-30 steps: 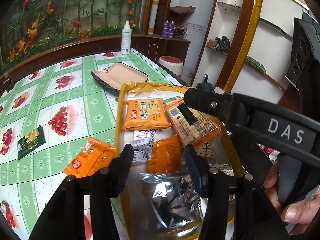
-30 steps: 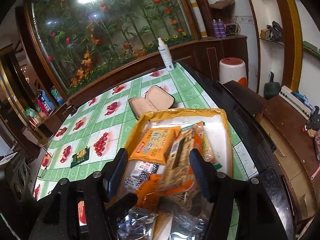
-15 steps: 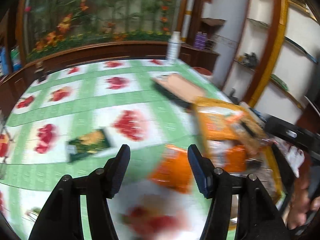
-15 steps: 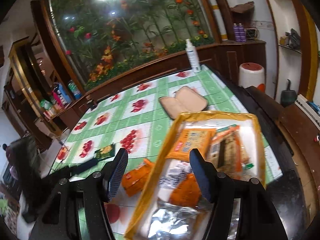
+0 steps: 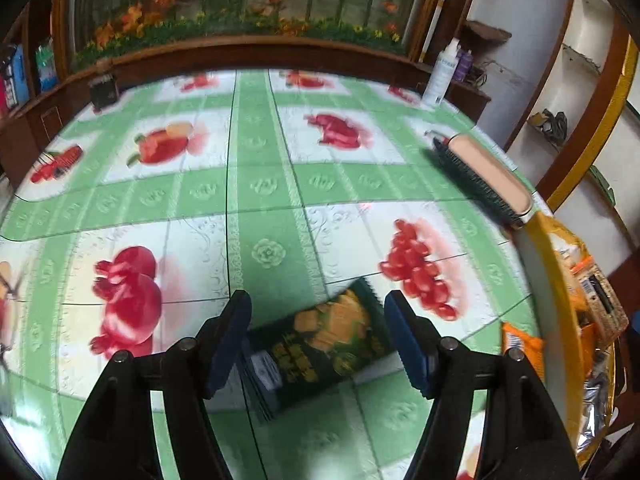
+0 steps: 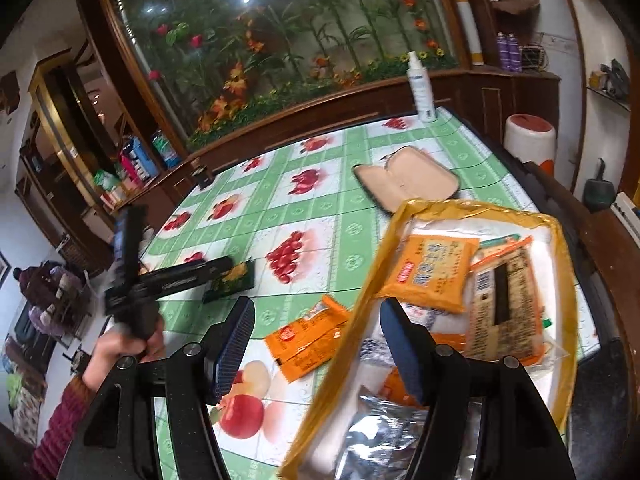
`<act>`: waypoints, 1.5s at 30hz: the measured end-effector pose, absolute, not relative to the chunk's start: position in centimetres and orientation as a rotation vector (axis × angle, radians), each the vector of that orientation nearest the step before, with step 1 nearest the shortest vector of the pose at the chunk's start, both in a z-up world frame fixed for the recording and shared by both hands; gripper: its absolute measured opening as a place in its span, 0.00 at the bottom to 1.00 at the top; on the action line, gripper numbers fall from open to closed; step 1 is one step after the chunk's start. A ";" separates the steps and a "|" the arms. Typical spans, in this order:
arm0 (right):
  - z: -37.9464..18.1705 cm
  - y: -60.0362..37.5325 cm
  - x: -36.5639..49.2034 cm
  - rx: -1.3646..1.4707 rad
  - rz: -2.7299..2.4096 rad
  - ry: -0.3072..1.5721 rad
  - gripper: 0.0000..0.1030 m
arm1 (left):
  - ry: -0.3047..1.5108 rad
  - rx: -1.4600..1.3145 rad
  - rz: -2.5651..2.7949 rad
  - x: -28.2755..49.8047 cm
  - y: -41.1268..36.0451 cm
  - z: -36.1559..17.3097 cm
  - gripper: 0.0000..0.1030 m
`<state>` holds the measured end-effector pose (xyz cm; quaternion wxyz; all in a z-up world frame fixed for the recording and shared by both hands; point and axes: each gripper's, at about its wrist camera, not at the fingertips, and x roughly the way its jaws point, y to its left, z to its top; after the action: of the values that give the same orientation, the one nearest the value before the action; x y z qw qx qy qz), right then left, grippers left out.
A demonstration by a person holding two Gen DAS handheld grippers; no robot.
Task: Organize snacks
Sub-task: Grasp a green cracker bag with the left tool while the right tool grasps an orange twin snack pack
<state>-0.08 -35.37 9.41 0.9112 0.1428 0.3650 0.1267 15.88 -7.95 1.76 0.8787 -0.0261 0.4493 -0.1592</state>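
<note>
A dark green snack packet lies flat on the fruit-print tablecloth, between the open fingers of my left gripper. It also shows in the right wrist view, under the left gripper's tip. A yellow-rimmed clear bag at the table's right end holds several snack packets, among them an orange one and a brown one. An orange packet lies loose on the cloth just left of the bag. My right gripper is open and empty above that packet and the bag's left rim.
An open glasses case lies behind the bag. A white spray bottle stands at the table's far edge. A small dark box sits at the far left edge. The table's right edge drops to a dark bench.
My left gripper has swung left from over the bag to the green packet, which now lies between its fingers. My right gripper has let go of the brown packet and drawn back and left.
</note>
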 end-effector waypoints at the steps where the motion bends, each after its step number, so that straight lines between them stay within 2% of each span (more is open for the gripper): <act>1: 9.3 -35.2 0.0 0.295 0.269 0.758 0.67 | 0.954 -0.066 -0.334 16.3 -7.8 1.2 0.66; 6: 8.7 -34.5 0.9 0.302 0.293 0.793 0.67 | 0.949 -0.048 -0.325 14.7 -7.8 0.8 0.66; 12: 7.5 -32.2 3.3 0.311 0.391 0.915 0.68 | 0.930 0.109 -0.214 10.4 -9.7 0.3 0.65; 13: 7.4 -31.9 3.6 0.316 0.403 0.928 0.68 | 0.912 0.129 -0.191 10.0 -10.1 0.4 0.62; 14: 7.2 -31.3 4.1 0.316 0.416 0.948 0.68 | 0.910 0.132 -0.176 10.1 -10.3 0.5 0.55; 17: 6.9 -29.5 5.4 0.248 0.406 0.975 0.68 | 0.917 0.070 -0.129 11.1 -9.7 0.7 0.44; 25: 3.7 -26.2 11.0 -0.030 0.263 1.131 0.68 | 0.883 0.011 -0.106 11.1 -6.6 1.0 0.43; 32: 0.6 -23.9 11.0 -0.153 0.238 1.232 0.68 | 0.848 -0.102 -0.097 11.0 -3.7 2.3 0.43; 38: 2.0 -22.6 7.1 0.111 0.587 1.250 0.68 | 0.812 -0.053 -0.114 10.4 -4.7 3.1 0.43; 41: 3.8 -23.9 6.0 0.076 0.487 1.164 0.70 | 0.806 -0.053 -0.115 10.3 -4.6 3.2 0.43; 45: 3.2 -23.6 3.2 0.000 0.522 1.185 0.71 | 0.804 -0.072 -0.120 10.3 -4.2 3.4 0.43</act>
<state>3.19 -23.57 3.16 0.7975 -0.0001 0.5521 0.2431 10.31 -4.22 3.36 0.9180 -0.0350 0.3908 -0.0585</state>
